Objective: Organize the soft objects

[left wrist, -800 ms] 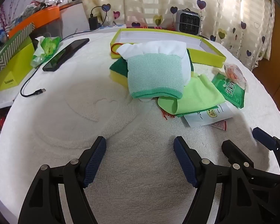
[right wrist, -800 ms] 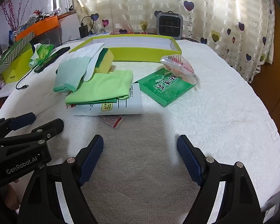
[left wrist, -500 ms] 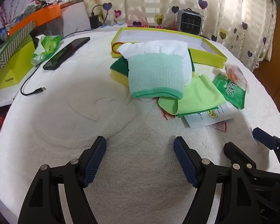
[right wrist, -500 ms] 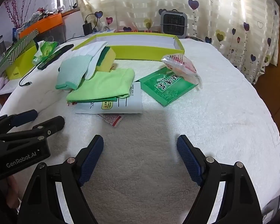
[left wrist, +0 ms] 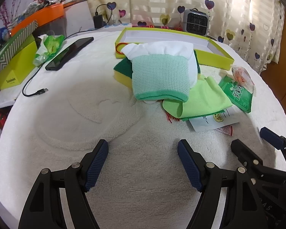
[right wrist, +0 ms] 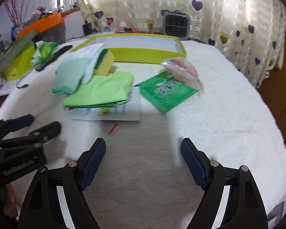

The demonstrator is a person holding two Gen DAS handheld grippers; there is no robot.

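Closest to the cameras, both grippers hang low over the white towel-covered table (left wrist: 66, 114) with nothing in them: the left gripper (left wrist: 143, 159) has its jaws spread wide, and the right gripper (right wrist: 143, 157) is just as wide, sitting right beside the left one. A bit further out there's a small red packet (right wrist: 110, 127) and a white paper sheet (right wrist: 106, 112) lying flat on the towel. On top of that sheet sits the folded lime green cloth (left wrist: 200, 97), and overlapping its far edge is the mint waffle cloth (left wrist: 160, 78), draped over a white cloth (left wrist: 162, 47) and a yellow-green sponge (right wrist: 104, 62). To the right of the pile is a green tea packet (right wrist: 167, 91) with a clear plastic snack bag (right wrist: 181, 66) resting on its far corner. Behind all that is a long, shallow yellow-green box (right wrist: 148, 53), open on top. Off to the left lie a black phone (left wrist: 70, 53) and a loose cable (left wrist: 32, 91), well apart from the cloths, and a small grey heater (left wrist: 196, 22) stands by the heart-print curtain (right wrist: 228, 9) at the back.
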